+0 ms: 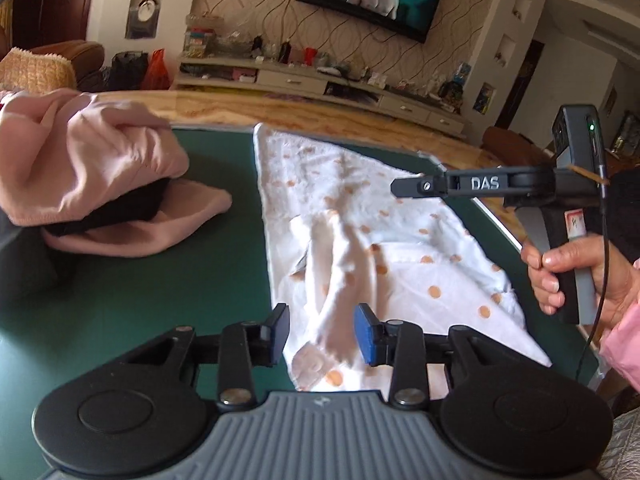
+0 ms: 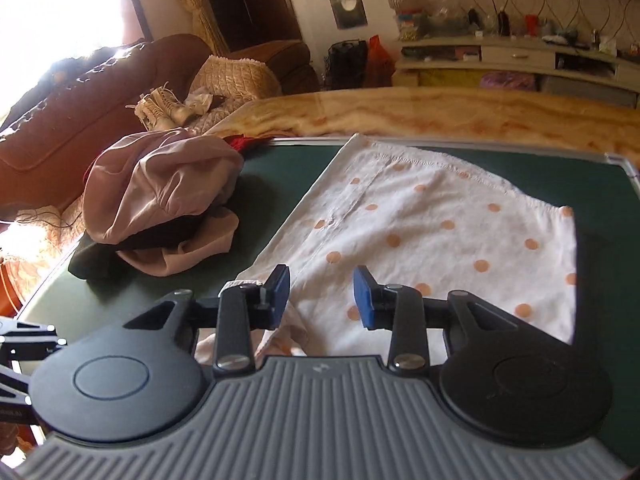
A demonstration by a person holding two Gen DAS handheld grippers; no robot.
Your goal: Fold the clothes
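On the dark green worktop [image 1: 132,292] a white cotton garment with orange polka dots [image 1: 400,232] is lying spread out lengthwise, running from the near edge toward the far one. It is looking partly folded to me: its long sides are lying straight and it is forming a narrow rectangle, though a rumpled ridge of cloth is standing up near the near end in the left wrist view, and that end is looking bunched rather than flat. I am judging that a crosswise fold and some smoothing are remaining for this piece.

Beside it, well to the left, a crumpled pale pink garment [image 1: 88,168] is sitting heaped on top of something black, and I am taking that pile as waiting its turn, so the task as a whole is seeming far from over.

Nearest me, the left gripper [image 1: 321,334] is hovering over the near end of the dotted garment with its blue pads spread apart; cloth is showing in the gap but the pads are not pressing on it. Alongside, the right gripper [image 2: 321,297] is likewise standing spread over the same end, toward the garment's left edge, pinching nothing. A hand [image 1: 568,272] is grasping the right gripper's handle.
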